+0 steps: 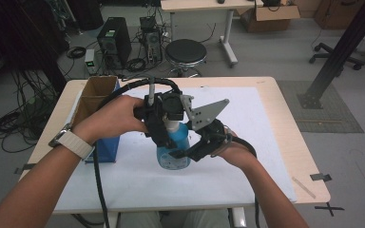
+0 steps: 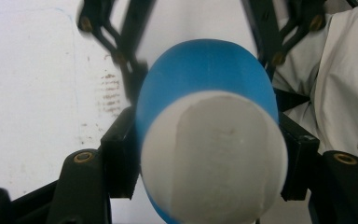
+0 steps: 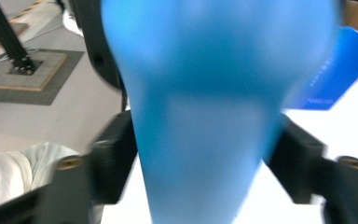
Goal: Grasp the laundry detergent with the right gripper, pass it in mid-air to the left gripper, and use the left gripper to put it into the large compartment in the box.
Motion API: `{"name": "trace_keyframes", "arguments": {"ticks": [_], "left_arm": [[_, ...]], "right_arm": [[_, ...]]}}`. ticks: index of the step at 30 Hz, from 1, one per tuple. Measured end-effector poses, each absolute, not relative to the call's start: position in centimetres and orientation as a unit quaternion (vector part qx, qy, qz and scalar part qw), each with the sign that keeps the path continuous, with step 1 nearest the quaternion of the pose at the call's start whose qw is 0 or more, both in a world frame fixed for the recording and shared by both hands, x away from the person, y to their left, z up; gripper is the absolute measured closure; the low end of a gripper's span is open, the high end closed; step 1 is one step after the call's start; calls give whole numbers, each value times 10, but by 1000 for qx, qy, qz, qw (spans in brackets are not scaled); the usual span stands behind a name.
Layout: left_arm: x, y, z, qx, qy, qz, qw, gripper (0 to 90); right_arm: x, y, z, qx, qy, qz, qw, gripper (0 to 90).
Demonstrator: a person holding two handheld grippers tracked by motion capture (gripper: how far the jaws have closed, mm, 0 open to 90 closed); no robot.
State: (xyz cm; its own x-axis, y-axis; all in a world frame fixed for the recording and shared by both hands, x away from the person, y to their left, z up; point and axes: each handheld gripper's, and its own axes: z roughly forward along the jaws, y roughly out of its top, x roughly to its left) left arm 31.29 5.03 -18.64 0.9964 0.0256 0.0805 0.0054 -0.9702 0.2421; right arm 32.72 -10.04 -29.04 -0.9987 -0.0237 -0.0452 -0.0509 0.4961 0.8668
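bottle: translucent blue body, white top; in the left gripper view a blue dome with a white face
left gripper: black
right gripper: black, with a grey plate dotted with small holes
jaw screws: brass-coloured
sheet: white, with faint brownish smudges
table: pale wood edge
box: blue sides, brown cardboard inside, at 9 o'clock of the bottle
watch strap: cream
stool: black seat, at 12 o'clock
floor: grey

A lab: black desktop computer towers amid tangled floor cables, a round black stool, black metal rig frame.
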Motion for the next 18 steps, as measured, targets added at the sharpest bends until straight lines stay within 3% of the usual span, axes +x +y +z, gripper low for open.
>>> {"name": "trace_keyframes", "arguments": {"ticks": [7,18], "left_arm": [[316,56,-185,991,28,46,121,381],[325,66,-172,985,107,78,110,381]], "right_arm": [[329,-143,-290,32,872,489,11,122],[337,-209,-282,133,907,395,59,46]]}}
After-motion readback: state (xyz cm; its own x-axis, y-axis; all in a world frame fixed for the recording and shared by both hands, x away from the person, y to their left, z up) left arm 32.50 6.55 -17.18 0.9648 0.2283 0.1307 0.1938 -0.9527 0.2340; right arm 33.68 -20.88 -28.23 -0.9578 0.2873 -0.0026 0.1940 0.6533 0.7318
